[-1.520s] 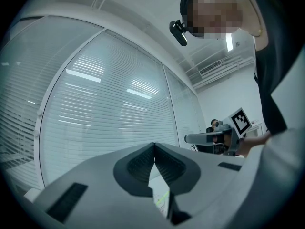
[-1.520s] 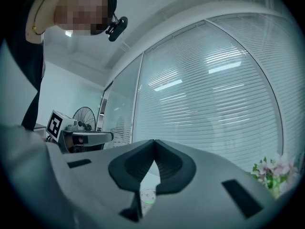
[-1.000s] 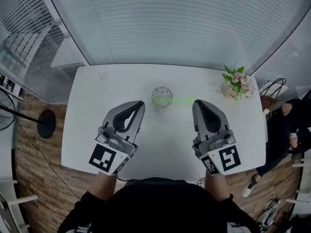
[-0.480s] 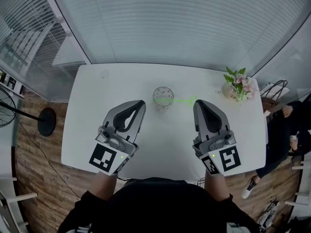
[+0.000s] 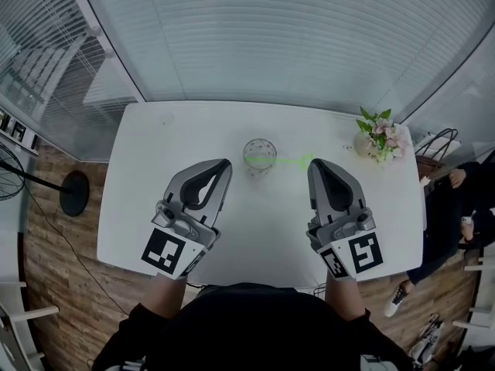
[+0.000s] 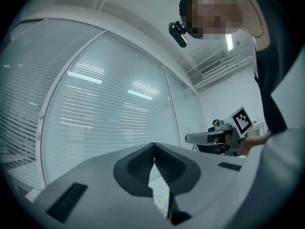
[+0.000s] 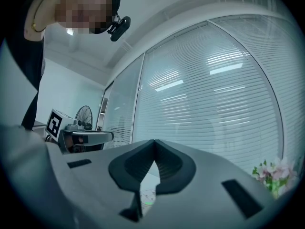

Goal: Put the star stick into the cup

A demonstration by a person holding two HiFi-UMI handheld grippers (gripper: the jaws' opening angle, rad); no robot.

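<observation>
Two grippers, both empty: left gripper (image 5: pixel 223 165) with jaws pressed together on nothing, right gripper (image 5: pixel 314 164) likewise closed tip to tip. One cup (image 5: pixel 259 155), clear glass, upright mid-table (image 5: pixel 147 199). One star stick (image 5: pixel 290 161), thin and green, reaching from the cup's right side toward the right gripper's tip (it seems to lie flat, though we cannot rule out one end resting against the cup). Status, by our judgement: nothing done yet; pick-up and insertion both remain.

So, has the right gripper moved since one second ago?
No. The right gripper stands as far from the cup as before; the whole view merely slid slightly rightward.
</observation>
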